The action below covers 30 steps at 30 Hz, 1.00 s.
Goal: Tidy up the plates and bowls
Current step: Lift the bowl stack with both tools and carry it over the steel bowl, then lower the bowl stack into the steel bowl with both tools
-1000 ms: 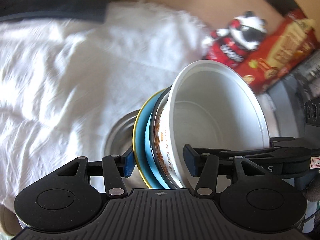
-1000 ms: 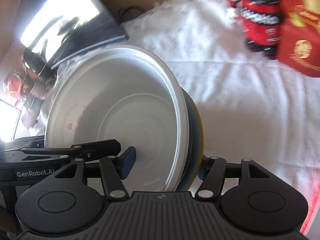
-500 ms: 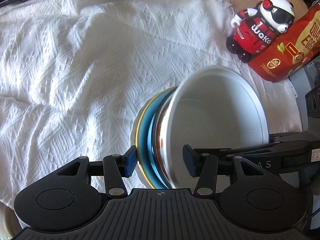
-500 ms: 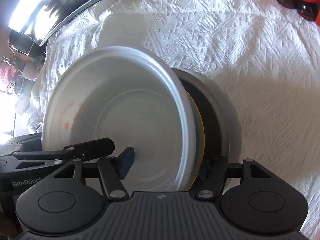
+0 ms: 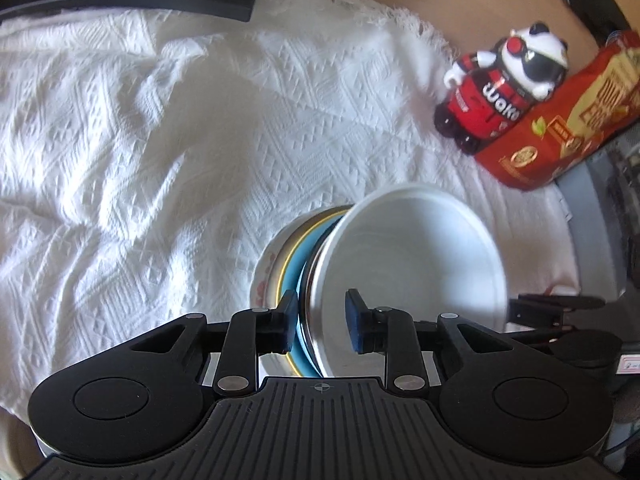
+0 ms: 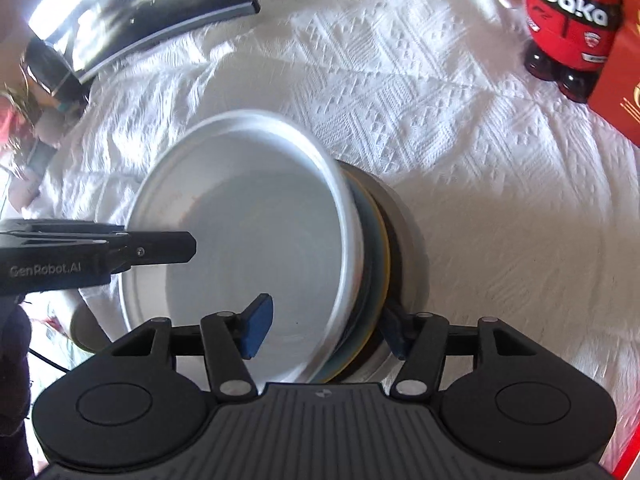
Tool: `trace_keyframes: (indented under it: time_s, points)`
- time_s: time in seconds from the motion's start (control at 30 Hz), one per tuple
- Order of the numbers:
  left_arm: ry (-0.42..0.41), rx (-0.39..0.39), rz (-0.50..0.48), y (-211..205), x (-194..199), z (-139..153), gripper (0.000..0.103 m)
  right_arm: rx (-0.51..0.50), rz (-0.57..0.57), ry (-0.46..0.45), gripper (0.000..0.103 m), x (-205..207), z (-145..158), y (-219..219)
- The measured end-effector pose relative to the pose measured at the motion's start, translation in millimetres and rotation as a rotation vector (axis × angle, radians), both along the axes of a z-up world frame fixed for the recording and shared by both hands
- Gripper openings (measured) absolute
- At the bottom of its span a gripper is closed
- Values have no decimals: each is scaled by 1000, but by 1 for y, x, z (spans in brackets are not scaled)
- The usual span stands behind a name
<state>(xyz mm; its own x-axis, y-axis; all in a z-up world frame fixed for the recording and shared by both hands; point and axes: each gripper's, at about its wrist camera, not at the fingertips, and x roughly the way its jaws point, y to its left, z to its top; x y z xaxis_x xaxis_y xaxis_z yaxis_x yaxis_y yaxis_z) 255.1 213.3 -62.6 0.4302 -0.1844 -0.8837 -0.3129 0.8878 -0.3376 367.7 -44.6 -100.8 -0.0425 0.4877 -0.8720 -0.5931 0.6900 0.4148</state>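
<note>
Two grippers, both angled steeply down onto one tilted stack of dishes on white tablecloth [image 5: 168, 152]. L gripper [image 5: 322, 320] at 6 o'clock in left wrist view, jaws closing from wide, blue pads either side of near rim: one outside the blue plate [image 5: 291, 280], other inside the white bowl [image 5: 416, 256]; contact w/ pads not clear, small gaps visible. R gripper [image 6: 324, 330] at 6 o'clock in right wrist view, jaws closing too, straddling opposite rim: one pad inside bowl [image 6: 248, 240], other behind the plates at 3 o'clock side; firm grip hard to confirm. Stack on edge-ish, tipped: bowl mouth facing approx 3 o'clock in left view, approx 9 o'clock in right view, stack axis running roughly left-right across both frames. Nested order from mouth outward: white bowl, dark rim, blue plate w/ yellow edge, then floral plate [image 5: 266, 276] outermost in left view. Bowl interior bare, white. Panda figure [image 5: 500, 84] and red snack bag [image 5: 560, 128] at 2 o'clock, well apart from stack. Dark monitor [image 6: 132, 12] at 11 o'clock in right view.
</note>
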Motion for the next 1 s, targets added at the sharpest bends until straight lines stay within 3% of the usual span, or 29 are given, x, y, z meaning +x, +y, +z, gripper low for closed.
trace_keyframes:
  time_s: [0.2,0.27,0.43,1.0]
  points:
    - [-37,-43,2,-3,2,12,25,27,-42,-74,59,3,17,-8]
    - [-40,-21,1,-6,3,15,26,60,-46,-98,51,3,26,-10]
    - [-46,-43,25,0,0,15,26,77,-23,-171,46,-2,41,-8]
    - [-93,-67,38,4,-4,26,25,114,-99,-100,46,-4,46,-27]
